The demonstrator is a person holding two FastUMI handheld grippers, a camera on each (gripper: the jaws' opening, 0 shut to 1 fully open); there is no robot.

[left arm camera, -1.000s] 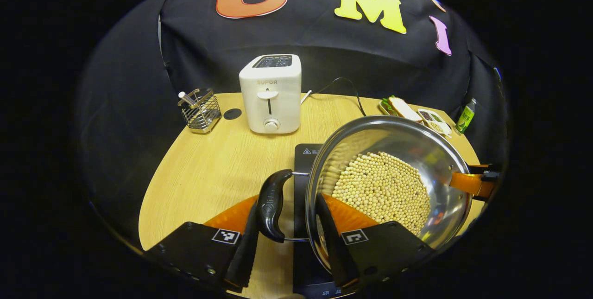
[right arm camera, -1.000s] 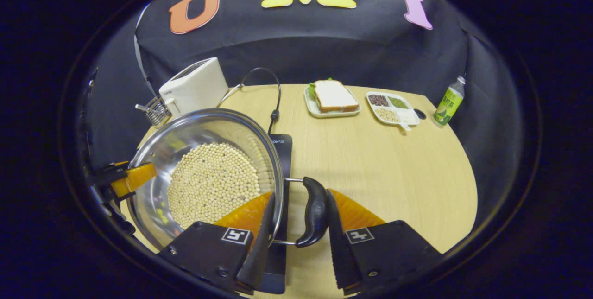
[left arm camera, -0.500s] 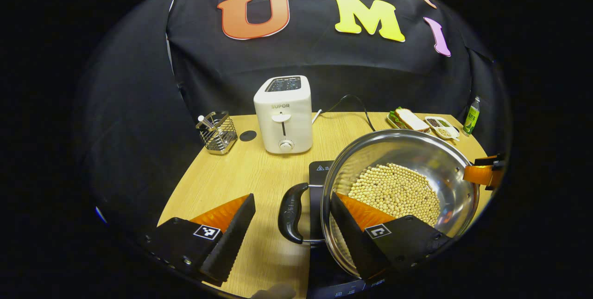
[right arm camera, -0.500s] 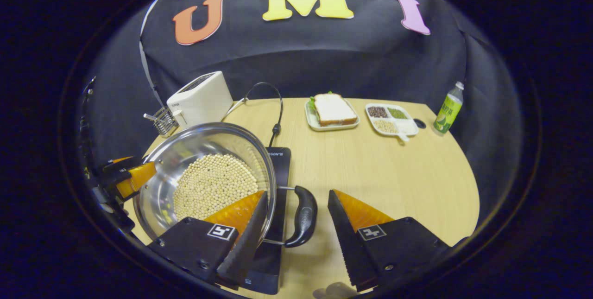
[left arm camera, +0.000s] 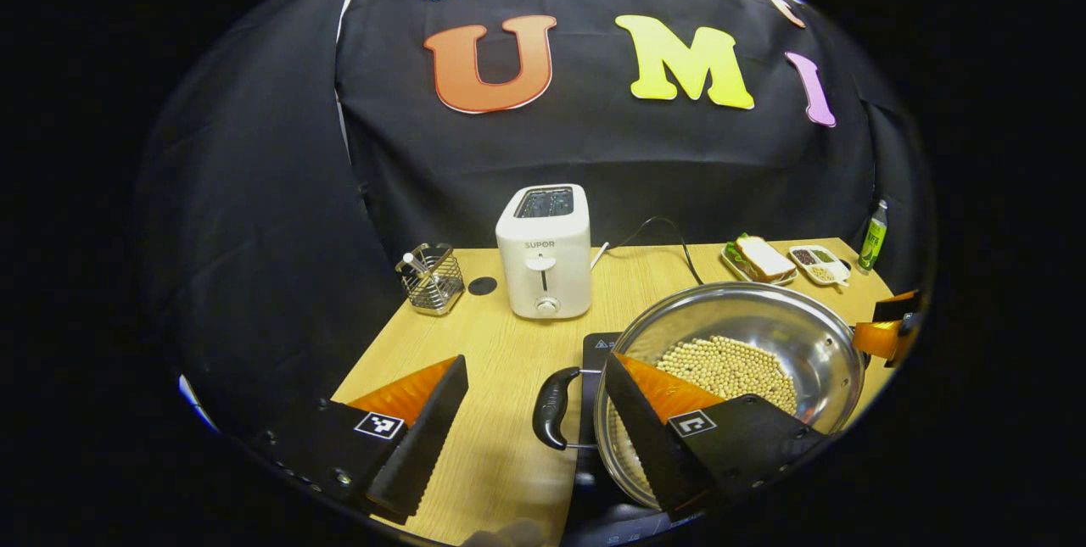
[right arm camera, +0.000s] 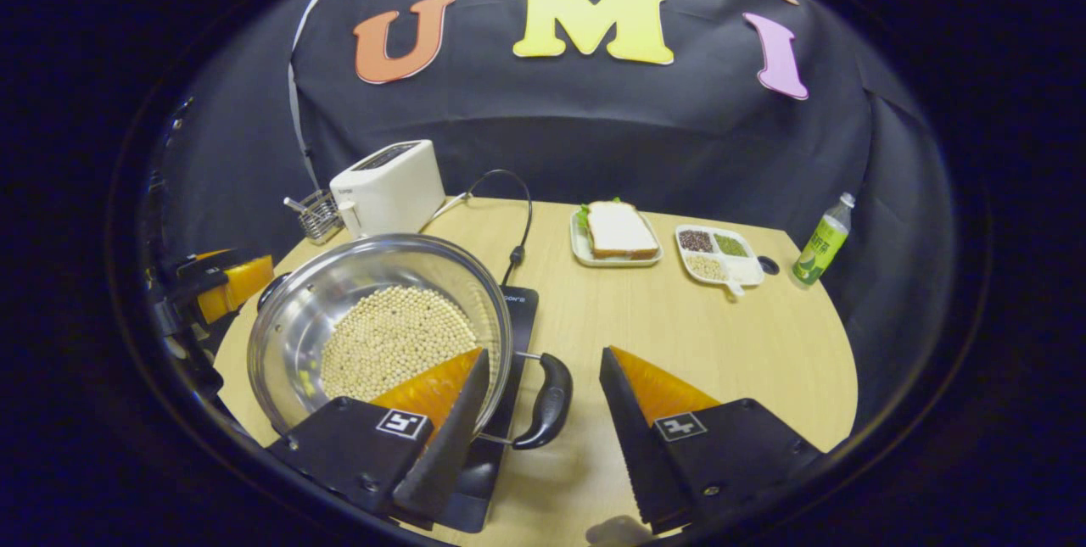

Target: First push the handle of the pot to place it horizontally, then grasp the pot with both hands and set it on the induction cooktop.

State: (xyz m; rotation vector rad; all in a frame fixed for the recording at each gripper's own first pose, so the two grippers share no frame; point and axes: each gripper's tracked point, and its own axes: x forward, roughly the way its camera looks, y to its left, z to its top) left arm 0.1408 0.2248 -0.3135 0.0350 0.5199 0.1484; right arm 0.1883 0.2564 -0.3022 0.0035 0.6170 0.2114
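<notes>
The left gripper [left arm camera: 530, 399] is wide open, its two fingers spread far apart and touching nothing, raised above the near edge of the counter [left arm camera: 501, 335]. The right gripper [right arm camera: 543, 399] is likewise spread wide and gripping nothing, above that same near edge. In the right gripper view the left gripper shows at the counter's left edge, its fingers [right arm camera: 229, 284] apart.

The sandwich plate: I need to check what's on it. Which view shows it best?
The right gripper view: the sandwich plate lies mid-table, its bread slice and green leaf plain. In the left gripper view the plate is small, near the far right edge.
</notes>
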